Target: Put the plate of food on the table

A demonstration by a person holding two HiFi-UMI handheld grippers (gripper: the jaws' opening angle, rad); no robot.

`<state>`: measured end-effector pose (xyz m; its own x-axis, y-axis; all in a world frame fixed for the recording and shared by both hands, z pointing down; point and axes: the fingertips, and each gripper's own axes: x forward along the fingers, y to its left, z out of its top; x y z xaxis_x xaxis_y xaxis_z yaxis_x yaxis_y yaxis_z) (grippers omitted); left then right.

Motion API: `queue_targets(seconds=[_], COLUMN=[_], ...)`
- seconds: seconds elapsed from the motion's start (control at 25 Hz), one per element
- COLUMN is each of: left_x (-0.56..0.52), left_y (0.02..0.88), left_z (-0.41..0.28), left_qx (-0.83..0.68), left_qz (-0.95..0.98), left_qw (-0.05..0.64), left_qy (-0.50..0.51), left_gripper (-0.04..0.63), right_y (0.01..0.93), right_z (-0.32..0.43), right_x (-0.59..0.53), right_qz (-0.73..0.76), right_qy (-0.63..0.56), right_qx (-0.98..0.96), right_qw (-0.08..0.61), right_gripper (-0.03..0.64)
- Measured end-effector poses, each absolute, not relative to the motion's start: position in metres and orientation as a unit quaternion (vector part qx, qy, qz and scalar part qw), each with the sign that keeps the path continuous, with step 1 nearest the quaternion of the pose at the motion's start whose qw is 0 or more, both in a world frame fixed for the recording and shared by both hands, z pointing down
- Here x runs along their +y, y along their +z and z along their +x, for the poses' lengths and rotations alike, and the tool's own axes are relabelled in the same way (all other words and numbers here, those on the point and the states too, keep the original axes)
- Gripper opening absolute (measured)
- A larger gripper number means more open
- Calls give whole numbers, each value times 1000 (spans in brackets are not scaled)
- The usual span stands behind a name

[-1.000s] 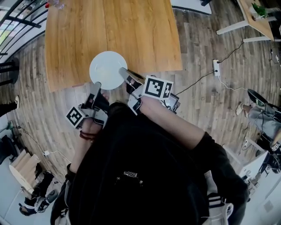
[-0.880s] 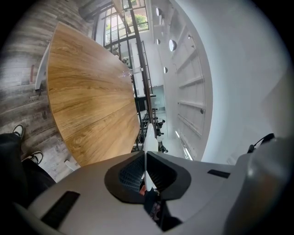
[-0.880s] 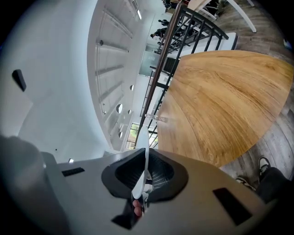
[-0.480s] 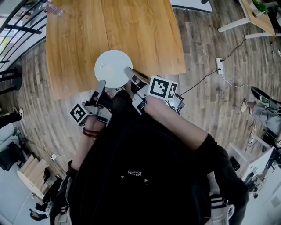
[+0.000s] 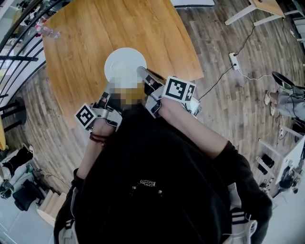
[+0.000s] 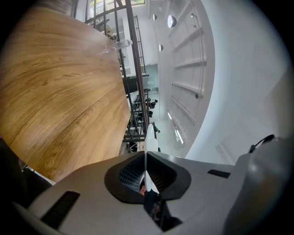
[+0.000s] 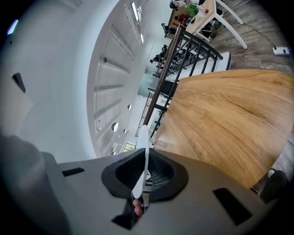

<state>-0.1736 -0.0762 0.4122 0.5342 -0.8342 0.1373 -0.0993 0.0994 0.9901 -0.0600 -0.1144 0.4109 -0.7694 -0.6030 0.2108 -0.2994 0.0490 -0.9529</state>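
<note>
A white round plate (image 5: pixel 124 64) hangs over the near part of the wooden table (image 5: pixel 90 28), held by its rim from both sides. My left gripper (image 5: pixel 110 86) is shut on the plate's near-left rim, and my right gripper (image 5: pixel 142 71) is shut on its near-right rim. A blurred patch hides the plate's near edge. I make out no food on the white surface. In the left gripper view the plate (image 6: pixel 149 137) shows edge-on as a thin white blade in the left gripper (image 6: pixel 146 160). The right gripper view shows the plate (image 7: pixel 144 142) the same way, in the right gripper (image 7: pixel 143 163).
A clear bottle (image 5: pixel 46 31) lies on the table's far left, by a black railing (image 5: pixel 16 40). A power strip with its cable (image 5: pixel 233 61) lies on the plank floor at right. Another table (image 5: pixel 264 5) stands at the top right, and a person (image 5: pixel 288 102) is at the right edge.
The plate has moved forward with both grippers, from over the table's near edge to farther over the tabletop. Both grips stay the same.
</note>
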Motion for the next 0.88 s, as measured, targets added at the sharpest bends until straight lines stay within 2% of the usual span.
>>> queue_targets(seconds=[0.48,0.64,0.88], left_x=[-85,-89,-92], left_y=[419,427,443], left_z=[-192,-229,-227], left_qx=[-364,-359,-356], left_qz=[620,617,600], left_qw=[645,651,667], left_qy=[-261,-258,-262], left_gripper=[18,18,18], right_y=[417,423,434], right_z=[-77,-115,-112], right_x=[-118,-122,-127], right_qz=[-342,-346,-353], right_qy=[-606,-611,-615], right_qx=[704,700,698], right_qw=[142,130,104], right_gripper=[29,29,29])
